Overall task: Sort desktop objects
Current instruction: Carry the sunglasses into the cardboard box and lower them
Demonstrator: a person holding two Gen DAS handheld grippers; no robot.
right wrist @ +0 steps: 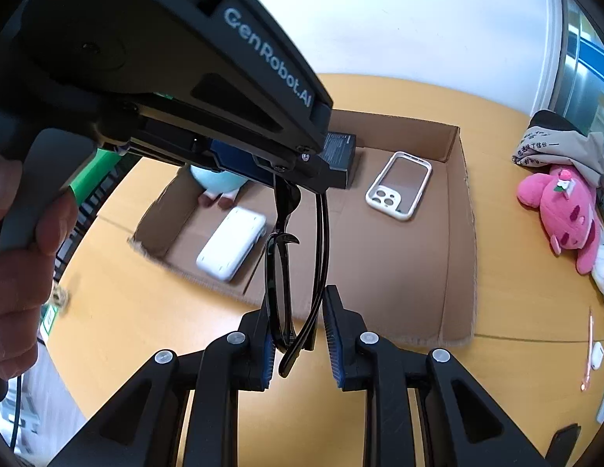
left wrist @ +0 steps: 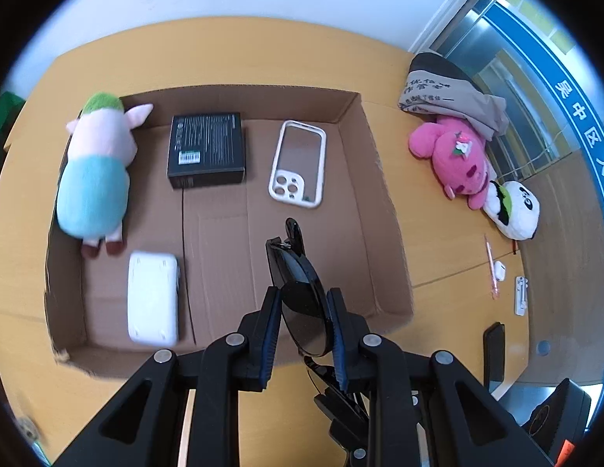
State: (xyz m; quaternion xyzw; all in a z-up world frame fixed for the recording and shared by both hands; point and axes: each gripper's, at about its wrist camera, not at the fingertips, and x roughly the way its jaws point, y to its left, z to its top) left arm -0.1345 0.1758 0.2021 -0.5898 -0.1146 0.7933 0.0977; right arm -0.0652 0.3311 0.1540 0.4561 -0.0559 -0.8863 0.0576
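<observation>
My left gripper [left wrist: 304, 303] is shut on black sunglasses [left wrist: 302, 292] and holds them above the front of the open cardboard box [left wrist: 383, 210]. In the right wrist view the sunglasses [right wrist: 280, 264] hang from the left gripper's body [right wrist: 165, 78] and reach down between my right gripper's fingers [right wrist: 298, 330], which stand slightly apart around the folded temples. In the box lie a plush pig [left wrist: 95, 171], a black box [left wrist: 206, 150], a phone case [left wrist: 300, 163] and a white case [left wrist: 153, 297].
On the wooden table right of the box lie a pink plush [left wrist: 453, 155], a panda plush [left wrist: 514, 210], a beige bag [left wrist: 446, 89], a pink pen [left wrist: 490, 268], an earbud case [left wrist: 499, 270], a white clip [left wrist: 520, 295] and a black phone [left wrist: 494, 350].
</observation>
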